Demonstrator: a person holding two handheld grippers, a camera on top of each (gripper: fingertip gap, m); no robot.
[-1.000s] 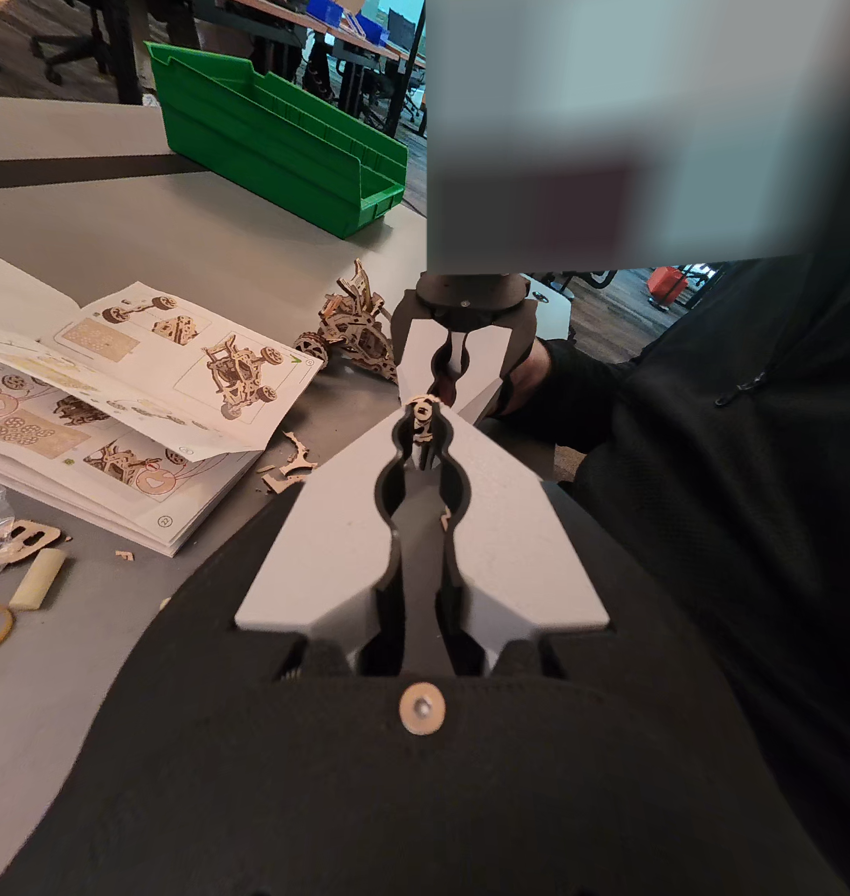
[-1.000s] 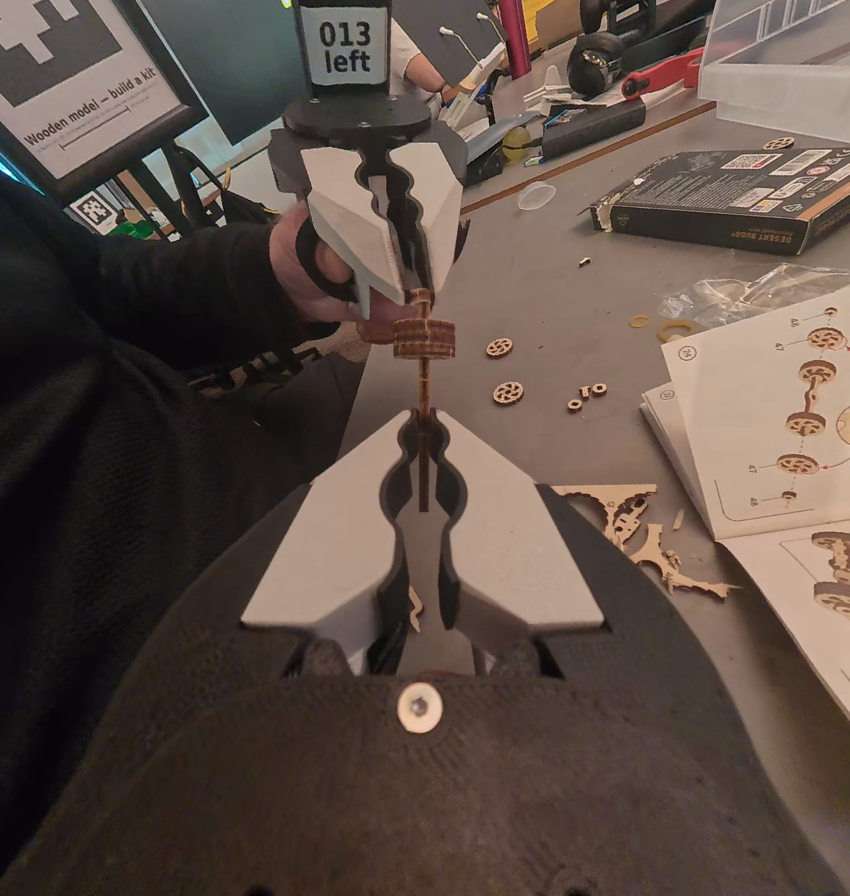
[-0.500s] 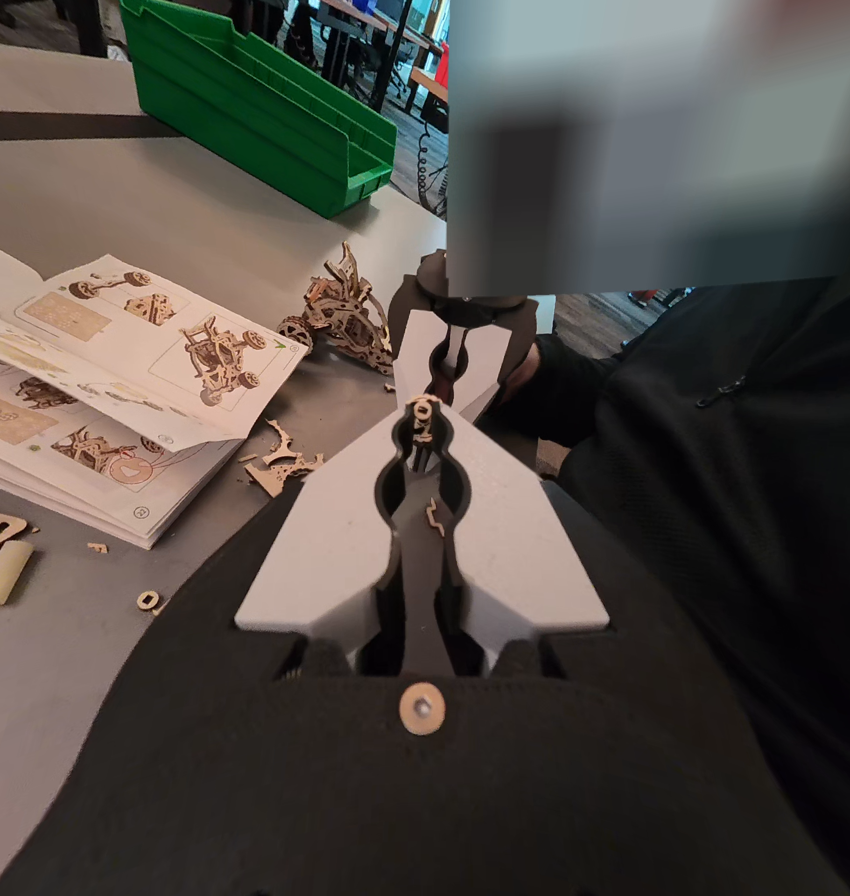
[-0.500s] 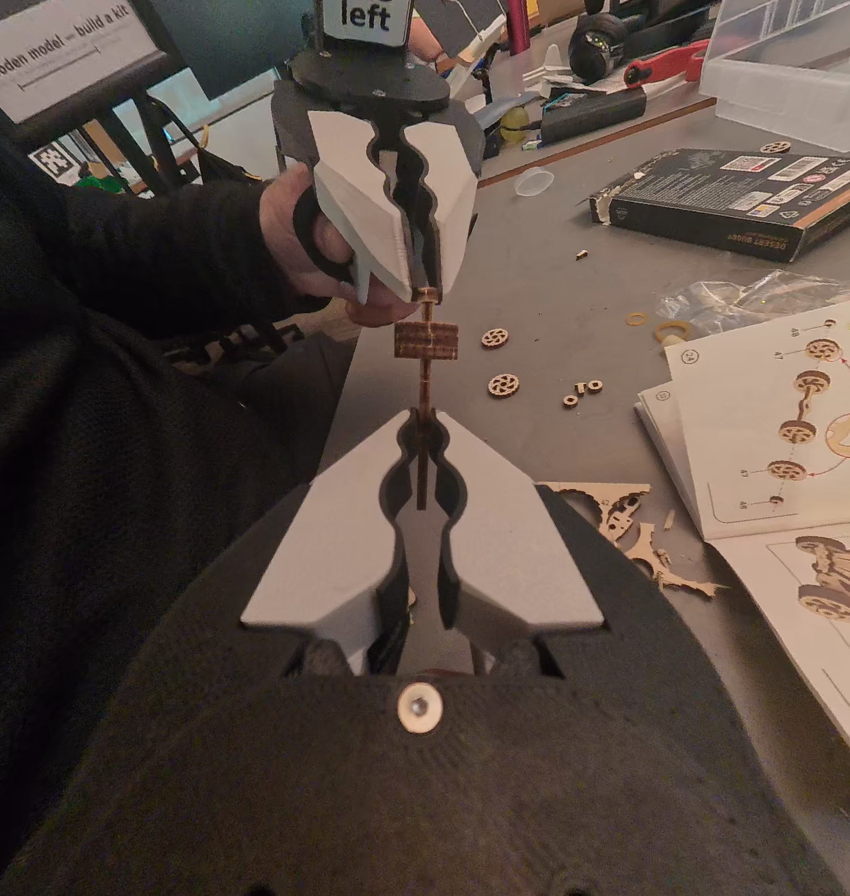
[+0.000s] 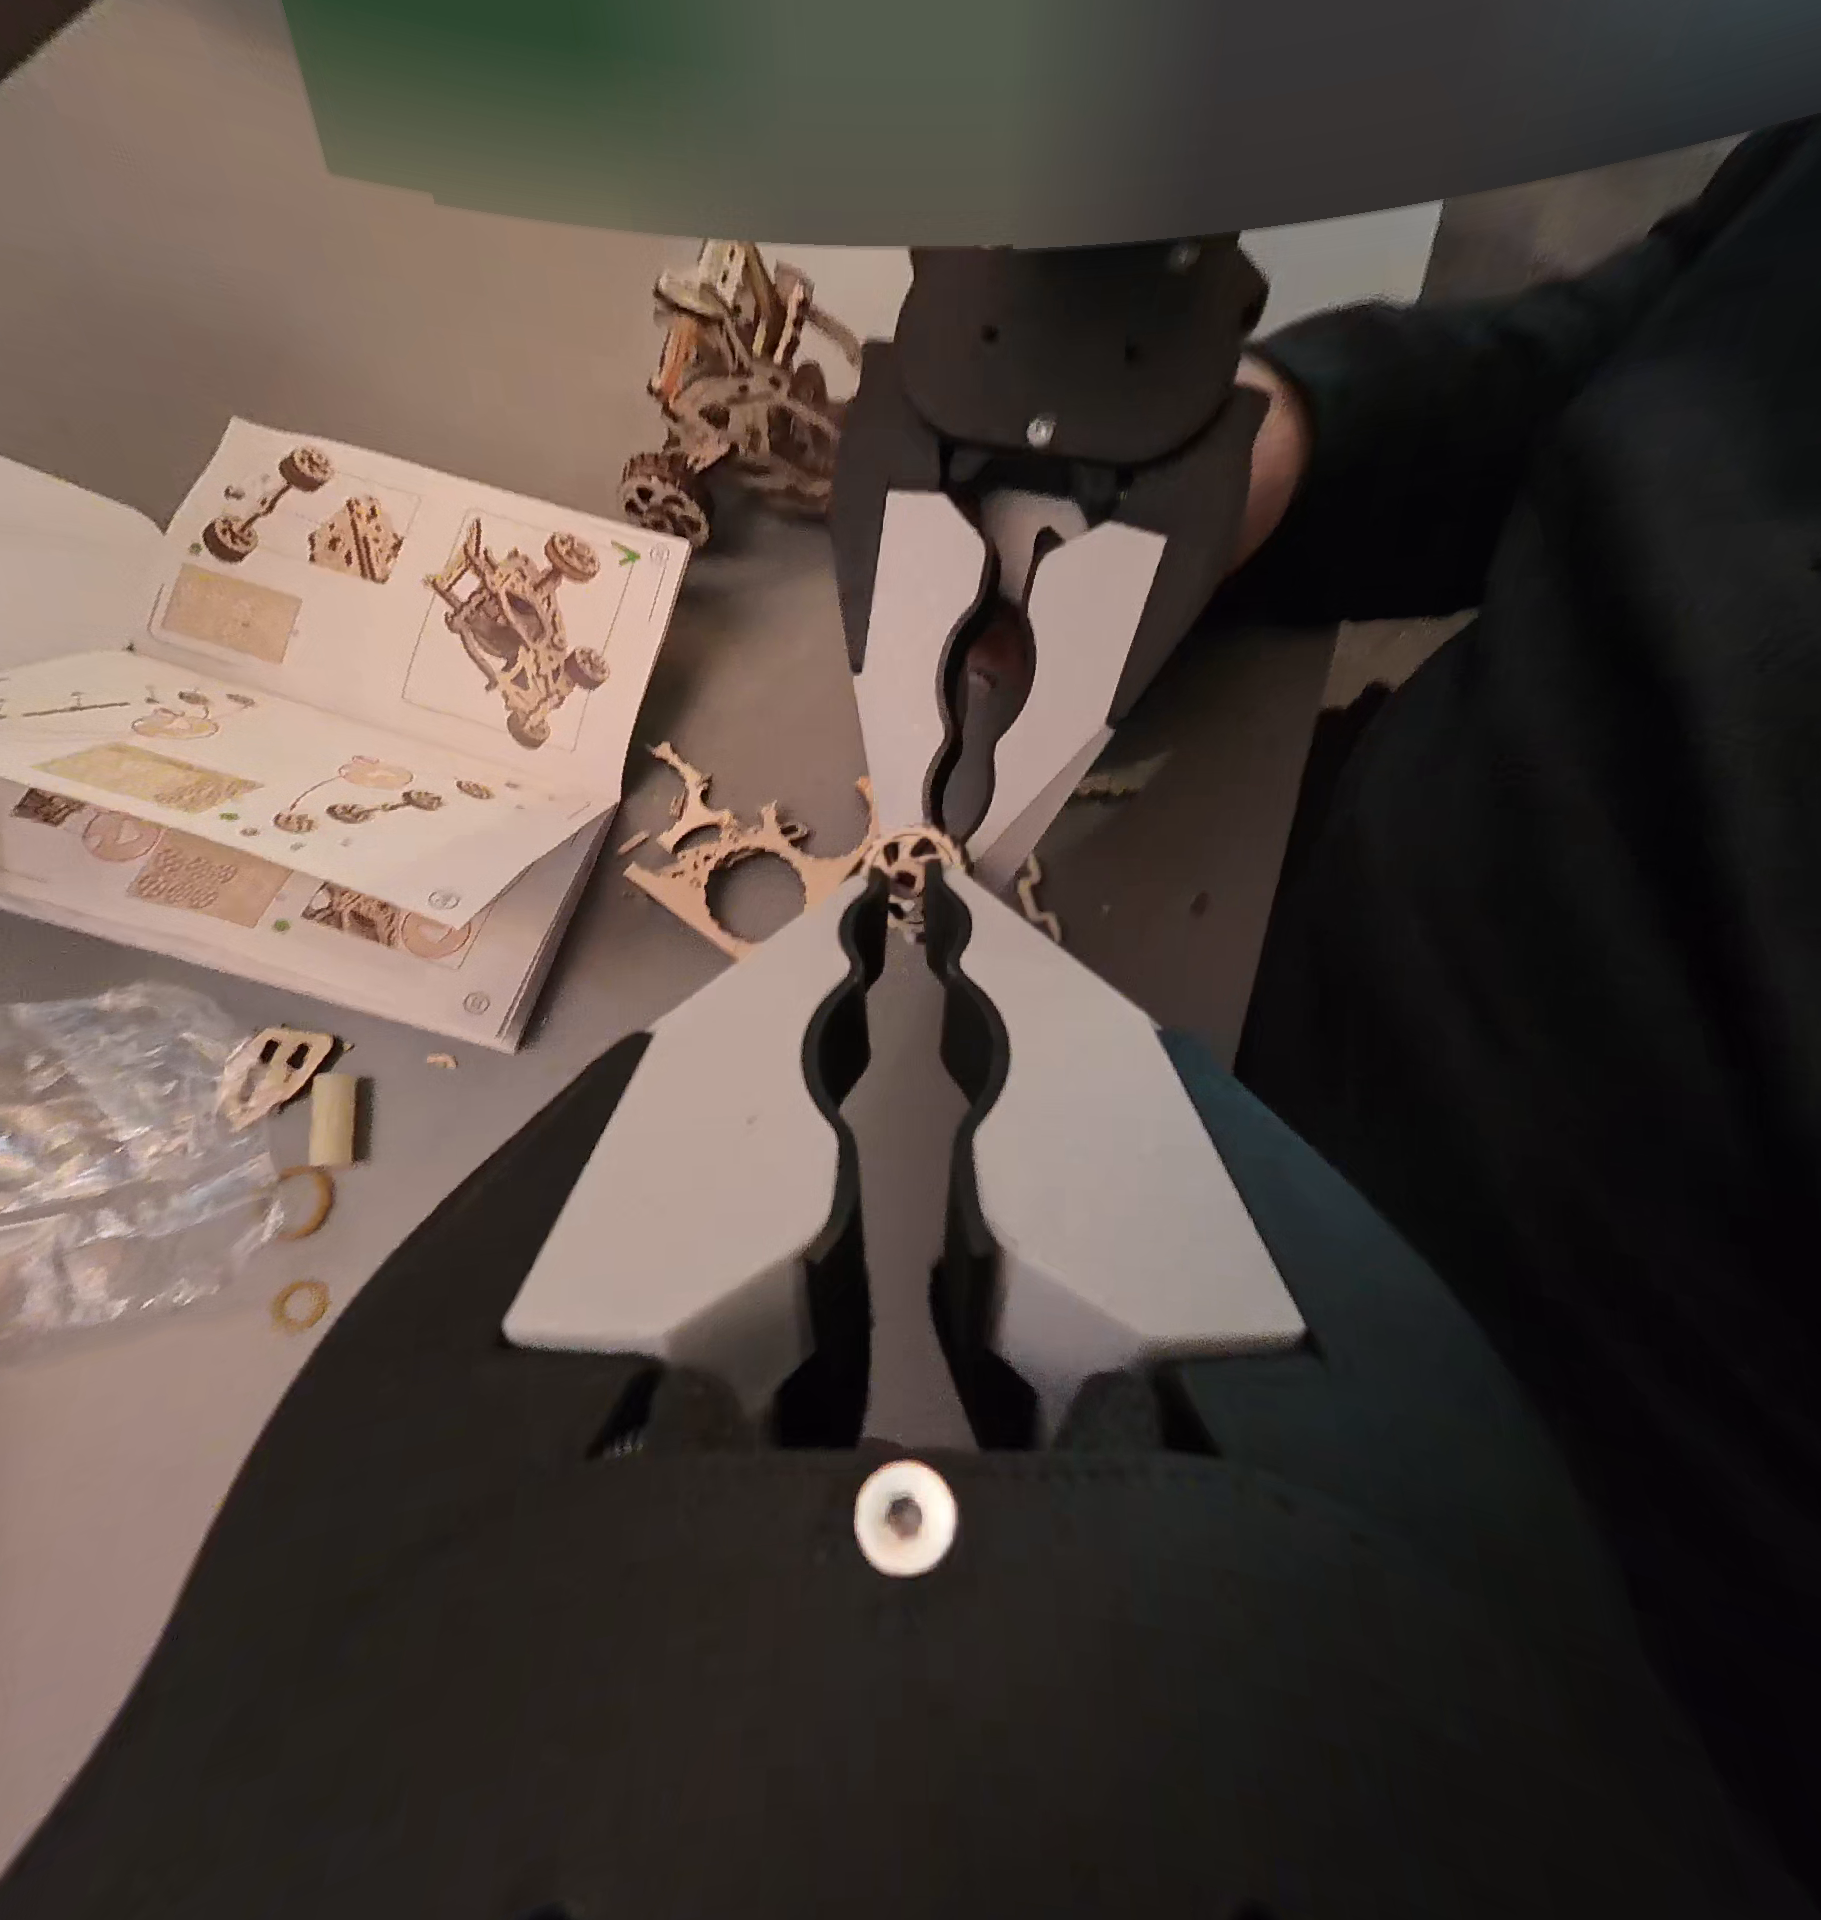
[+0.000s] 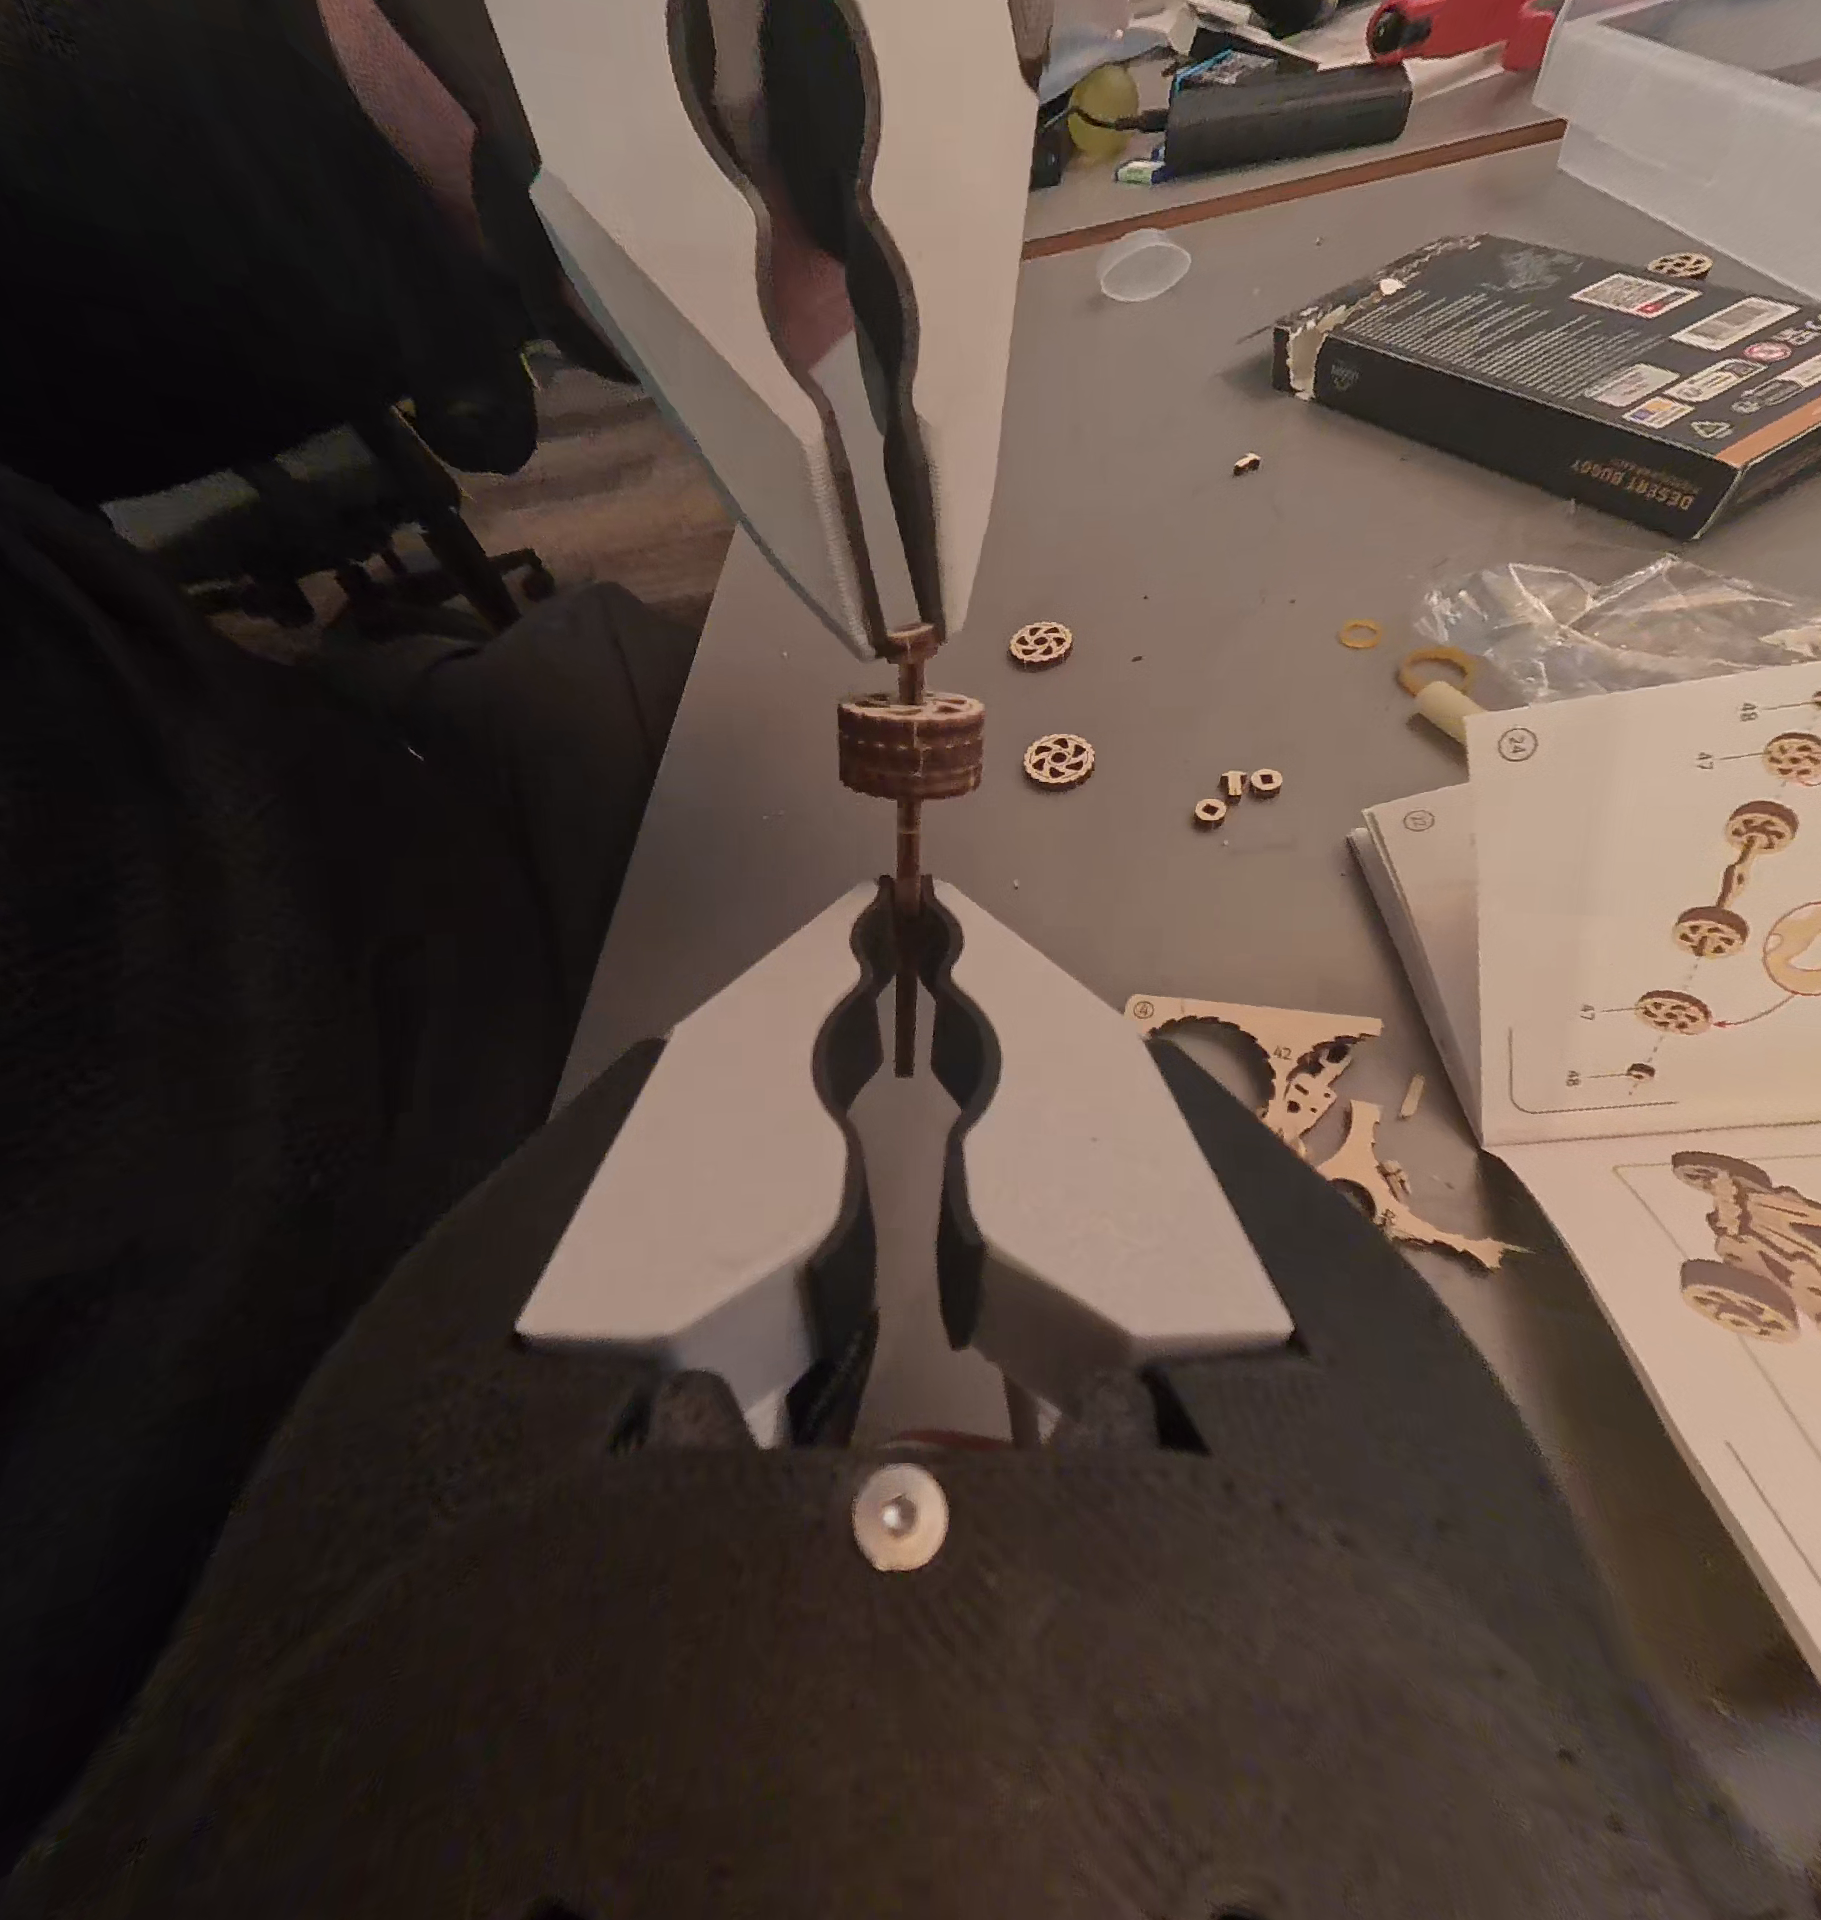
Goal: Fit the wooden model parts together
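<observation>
Right tongs (image 6: 904, 902) clamp the thin wooden axle (image 6: 906, 831) steady, so the left tongs (image 6: 904, 632), seemingly pinching its small end cap (image 6: 910, 641), can press past the stacked brown wheel (image 6: 910, 755).

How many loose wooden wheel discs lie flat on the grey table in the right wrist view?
3. One wheel disc lies just right of the left gripper; a second lies nearer the camera; a third lies behind the black box. Others may be hidden.

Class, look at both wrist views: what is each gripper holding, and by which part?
The right gripper pinches the thin wooden axle by its near end. The left gripper clamps the small cap at its far end, beyond the stacked wooden wheel.
</observation>
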